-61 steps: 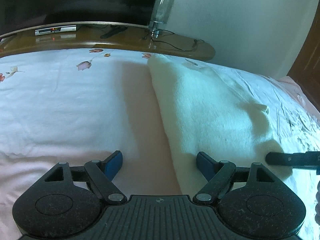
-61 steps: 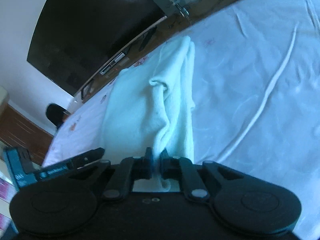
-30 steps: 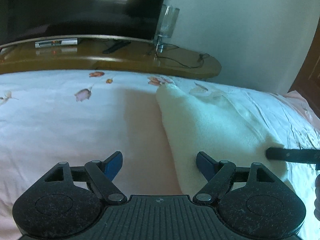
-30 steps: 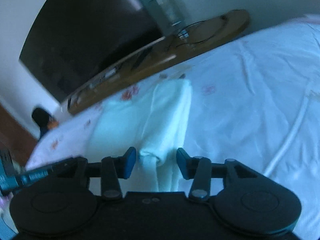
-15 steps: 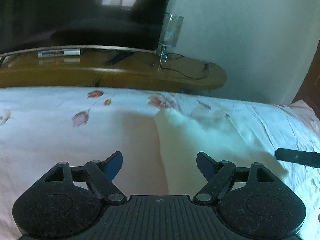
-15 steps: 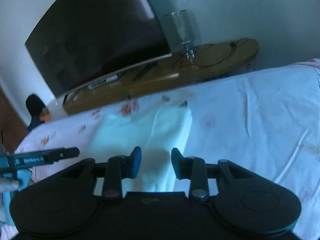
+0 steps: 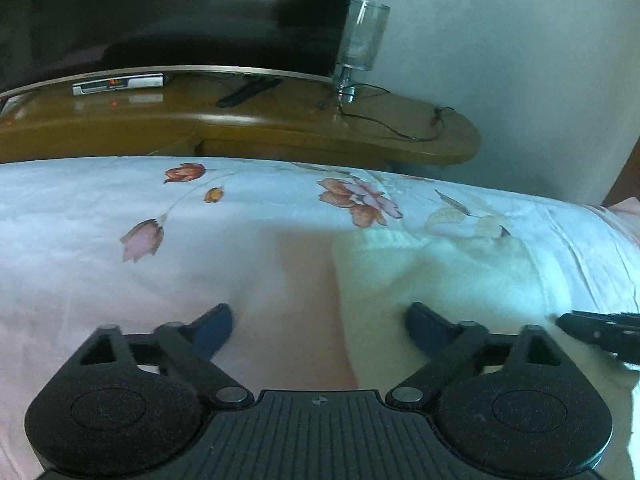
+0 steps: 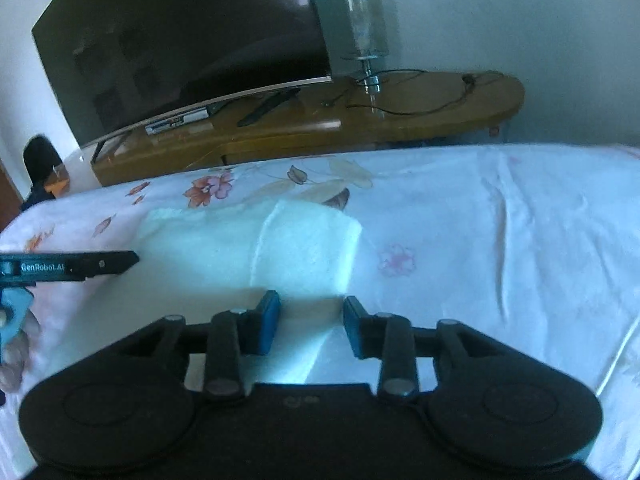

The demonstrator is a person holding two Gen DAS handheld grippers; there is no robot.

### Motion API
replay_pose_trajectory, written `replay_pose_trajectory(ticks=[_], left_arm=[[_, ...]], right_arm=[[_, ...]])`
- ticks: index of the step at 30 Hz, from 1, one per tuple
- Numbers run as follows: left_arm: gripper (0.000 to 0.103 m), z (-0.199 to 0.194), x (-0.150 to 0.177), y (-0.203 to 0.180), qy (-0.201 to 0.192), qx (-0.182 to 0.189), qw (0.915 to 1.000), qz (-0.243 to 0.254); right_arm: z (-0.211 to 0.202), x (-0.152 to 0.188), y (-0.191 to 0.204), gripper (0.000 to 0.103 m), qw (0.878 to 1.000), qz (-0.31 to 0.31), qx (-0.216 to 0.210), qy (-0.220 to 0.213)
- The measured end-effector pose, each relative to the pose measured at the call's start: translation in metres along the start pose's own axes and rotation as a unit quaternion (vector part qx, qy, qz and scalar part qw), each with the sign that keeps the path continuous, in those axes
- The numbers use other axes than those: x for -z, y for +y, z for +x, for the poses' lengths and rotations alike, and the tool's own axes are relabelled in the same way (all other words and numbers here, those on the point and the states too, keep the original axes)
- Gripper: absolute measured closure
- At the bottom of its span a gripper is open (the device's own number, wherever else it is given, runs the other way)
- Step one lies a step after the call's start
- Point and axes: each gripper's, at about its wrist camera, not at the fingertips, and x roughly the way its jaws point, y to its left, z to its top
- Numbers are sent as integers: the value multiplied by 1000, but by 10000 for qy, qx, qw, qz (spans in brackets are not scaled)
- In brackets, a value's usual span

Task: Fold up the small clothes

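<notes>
A white fleecy garment [image 7: 436,276] lies folded on the flowered bed sheet [image 7: 120,280]. It also shows in the right wrist view [image 8: 248,252]. My left gripper [image 7: 318,324] is open and empty, low over the garment's left edge. My right gripper [image 8: 310,320] is open, with the garment's near part lying between its fingers, not gripped. The right gripper's finger [image 7: 600,330] shows at the right edge of the left wrist view. The left gripper's finger [image 8: 80,266] shows at the left of the right wrist view.
Beyond the bed's far edge stands a wooden TV bench [image 7: 280,128] with a dark TV [image 8: 180,48], a glass lamp [image 8: 366,36], a remote [image 7: 246,92], a set-top box and cables. A white cord [image 8: 616,364] lies on the sheet at right.
My right gripper opened and let go of the garment, which now lies flat and folded. Both grippers pulled back toward me and tilted up, so more of the bench and wall shows.
</notes>
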Motion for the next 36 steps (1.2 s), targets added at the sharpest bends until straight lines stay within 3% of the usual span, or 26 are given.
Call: replay_pose_trajectory(ticks=[7, 11, 14, 16, 21, 24, 29, 36], left_arm=[[7, -48, 16, 6, -96, 160, 9993, 329], [7, -76, 40, 15, -19, 354, 9985, 411], [7, -89, 57, 19, 88, 625, 9977, 267], [7, -97, 69, 17, 122, 537, 9981, 280], [7, -112, 96, 15, 178, 387, 9985, 345], [7, -114, 104, 10, 260, 555, 9978, 250], [7, -118, 118, -12, 266, 430, 9974, 505], [7, -134, 133, -18, 155, 261, 9960, 837]], right_arm=[[-36, 5, -18, 67, 9918, 1143, -571, -83], [-69, 25, -7, 64, 9934, 884, -728, -117], [-76, 38, -3, 53, 9905, 1008, -934, 59], [-83, 47, 3, 51, 9901, 1018, -967, 32], [-101, 73, 37, 51, 9976, 263, -621, 129], [-98, 82, 50, 51, 9985, -96, -470, 270], [-97, 93, 79, 31, 9982, -558, -147, 169], [-94, 112, 85, 34, 9956, -821, 235, 385]])
